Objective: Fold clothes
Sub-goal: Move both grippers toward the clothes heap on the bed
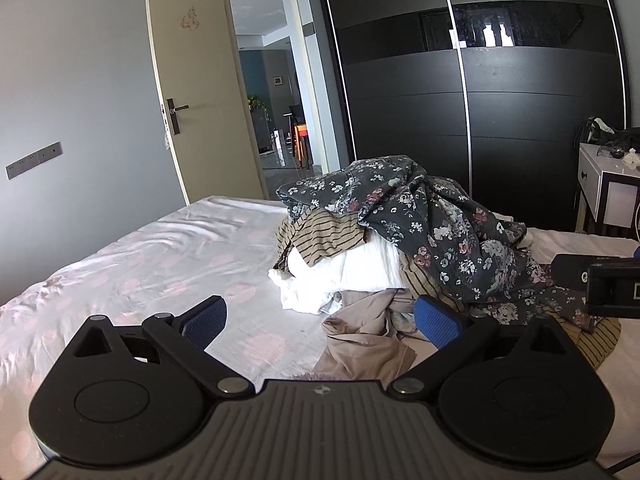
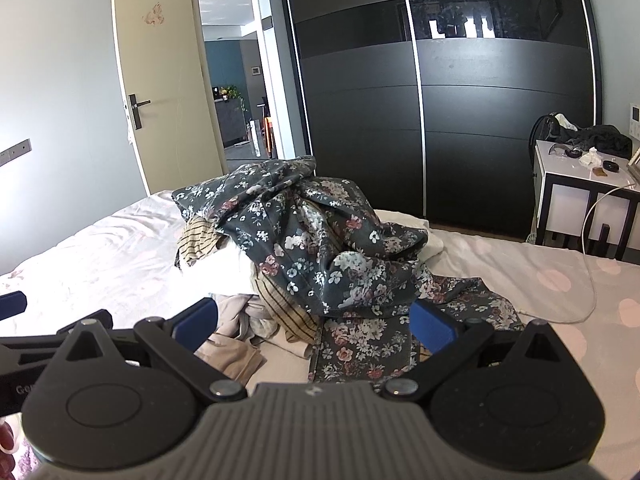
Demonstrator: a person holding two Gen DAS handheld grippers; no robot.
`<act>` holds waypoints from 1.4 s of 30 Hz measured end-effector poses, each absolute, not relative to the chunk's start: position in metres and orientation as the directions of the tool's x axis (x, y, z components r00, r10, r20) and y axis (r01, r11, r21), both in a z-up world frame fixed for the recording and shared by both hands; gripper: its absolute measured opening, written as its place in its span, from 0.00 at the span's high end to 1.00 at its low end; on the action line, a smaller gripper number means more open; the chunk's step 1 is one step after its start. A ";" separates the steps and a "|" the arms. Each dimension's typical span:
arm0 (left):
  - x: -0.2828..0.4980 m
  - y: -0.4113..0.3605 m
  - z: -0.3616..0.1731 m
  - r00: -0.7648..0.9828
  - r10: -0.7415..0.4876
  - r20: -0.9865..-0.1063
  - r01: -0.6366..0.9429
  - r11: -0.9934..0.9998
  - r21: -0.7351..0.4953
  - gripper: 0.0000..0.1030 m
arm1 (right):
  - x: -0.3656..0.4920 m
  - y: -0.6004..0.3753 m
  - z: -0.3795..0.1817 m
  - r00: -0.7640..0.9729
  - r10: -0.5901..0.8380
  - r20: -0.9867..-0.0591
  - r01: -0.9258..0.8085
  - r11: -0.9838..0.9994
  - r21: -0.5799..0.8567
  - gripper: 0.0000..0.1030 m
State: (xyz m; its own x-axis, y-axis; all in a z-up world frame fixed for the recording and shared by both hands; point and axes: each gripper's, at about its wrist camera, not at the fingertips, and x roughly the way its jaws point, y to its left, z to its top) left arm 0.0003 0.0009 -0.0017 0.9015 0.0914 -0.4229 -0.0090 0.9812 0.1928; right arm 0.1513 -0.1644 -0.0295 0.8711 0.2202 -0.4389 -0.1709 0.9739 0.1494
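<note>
Presently, both tools are spread wide and hold nothing. Left tool [image 1: 320, 320] hangs over the near part of the bed [image 1: 160, 256], its blue pads [image 1: 204, 318] apart, with a beige garment [image 1: 360, 336] lying between and just beyond them; no pad presses on cloth. Right tool [image 2: 314, 322] stands likewise open, its fingers on either side of the near edge of the floral garment [image 2: 320, 248], not closed on it. The clothes sit in one unfolded heap at mid-bed: the floral garment drapes over the top and trails toward the tools, a tan striped piece [image 2: 280, 300] shows beneath it, a white piece [image 1: 352, 268] lies under that, and the beige garment spills out at the front. The sheet is pale with pink dots and is wrinkled. A black wardrobe [image 1: 500, 120] stands behind the bed, an open door [image 1: 192, 80] to its left, and a white nightstand [image 2: 576, 200] with small items to the right. In the left wrist view, the right tool's body shows at the right edge, beside the heap.
</note>
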 end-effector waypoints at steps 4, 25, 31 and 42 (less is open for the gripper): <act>0.001 -0.001 -0.002 0.901 0.098 -0.424 -0.009 0.978 0.208 0.01 | 0.150 -0.165 -0.032 0.868 0.220 -0.446 -0.169 0.974 0.152 0.01; 0.003 -0.001 -0.006 0.886 0.095 -0.454 0.005 0.977 0.215 0.01 | 0.145 -0.163 -0.035 0.859 0.233 -0.457 -0.177 0.971 0.162 0.00; 0.002 -0.002 -0.007 0.883 0.092 -0.461 0.012 0.976 0.217 0.01 | 0.145 -0.162 -0.038 0.854 0.232 -0.466 -0.174 0.971 0.164 0.00; 0.004 0.000 -0.009 0.874 0.083 -0.478 0.014 0.980 0.196 0.01 | 0.141 -0.163 -0.038 0.857 0.237 -0.457 -0.181 0.970 0.164 0.00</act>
State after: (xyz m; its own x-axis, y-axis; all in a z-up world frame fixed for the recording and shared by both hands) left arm 0.0039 0.0000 -0.0092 0.8744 0.0834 -0.4780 0.0137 0.9805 0.1962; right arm 0.1408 -0.1625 -0.0377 0.8571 0.2372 -0.4572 -0.1808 0.9697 0.1643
